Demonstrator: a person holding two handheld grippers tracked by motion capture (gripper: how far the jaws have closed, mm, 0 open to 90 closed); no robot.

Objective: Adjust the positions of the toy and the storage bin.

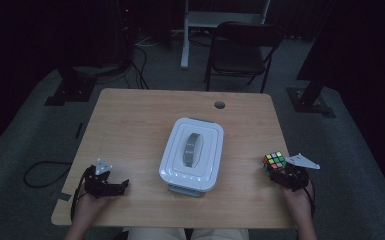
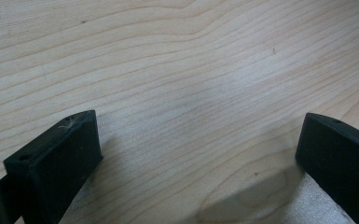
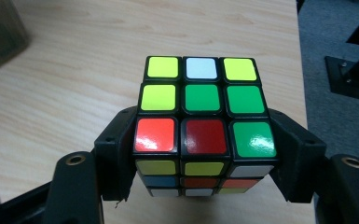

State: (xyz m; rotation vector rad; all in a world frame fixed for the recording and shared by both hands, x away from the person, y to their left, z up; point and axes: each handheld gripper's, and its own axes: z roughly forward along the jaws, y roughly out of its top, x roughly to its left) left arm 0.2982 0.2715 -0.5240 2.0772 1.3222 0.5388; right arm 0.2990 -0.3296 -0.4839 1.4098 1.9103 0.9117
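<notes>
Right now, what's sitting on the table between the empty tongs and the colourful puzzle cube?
In the high view, a white plastic lidded box sits between the left tongs and the cube.

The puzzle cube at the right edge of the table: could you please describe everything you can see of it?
The puzzle cube is a three-by-three twisty cube, glossy plastic stickers on black, scrambled: its top shows yellow, white, green and red squares. It sits upright, clamped between the right hand-held gripper jaws on two opposite sides, near the wooden table's right edge.
</notes>
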